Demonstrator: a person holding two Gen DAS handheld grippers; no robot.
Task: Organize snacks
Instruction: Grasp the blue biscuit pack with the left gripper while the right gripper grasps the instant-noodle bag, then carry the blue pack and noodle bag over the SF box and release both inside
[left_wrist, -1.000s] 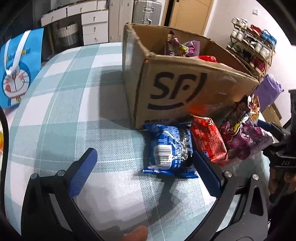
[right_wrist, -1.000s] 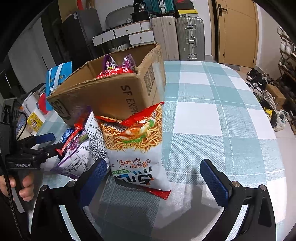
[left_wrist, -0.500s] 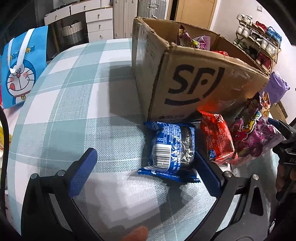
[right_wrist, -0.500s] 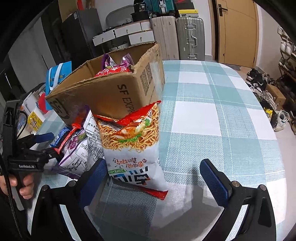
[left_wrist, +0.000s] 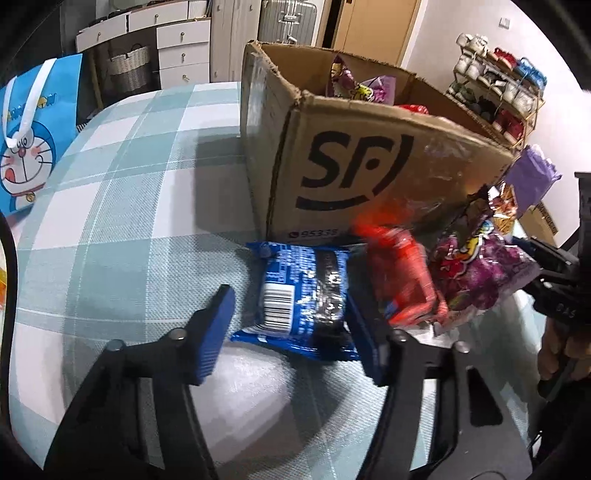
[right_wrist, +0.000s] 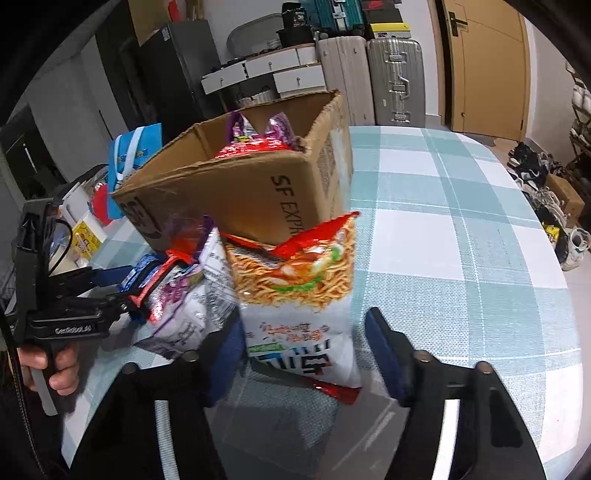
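Note:
An open SF cardboard box (left_wrist: 369, 173) stands on the checked table and holds several snack bags; it also shows in the right wrist view (right_wrist: 236, 192). A blue cookie pack (left_wrist: 303, 299) lies before it, between the jaws of my left gripper (left_wrist: 291, 332), which is partly closed around it with a gap on the left side. A red pack (left_wrist: 402, 280) and a purple bag (left_wrist: 480, 273) lie to its right. My right gripper (right_wrist: 303, 354) is narrowing around a tall noodle-snack bag (right_wrist: 299, 295) that leans on the box, with a gap at the right finger.
A blue Doraemon bag (left_wrist: 33, 133) stands at the table's left edge. The checked tablecloth (right_wrist: 461, 240) stretches right of the box. Suitcases (right_wrist: 395, 81) and drawers stand behind. A shoe rack (left_wrist: 498, 96) is at the far right.
Both grippers have moved forward and their jaws have narrowed: the left around the blue cookie pack, the right around the noodle-snack bag.

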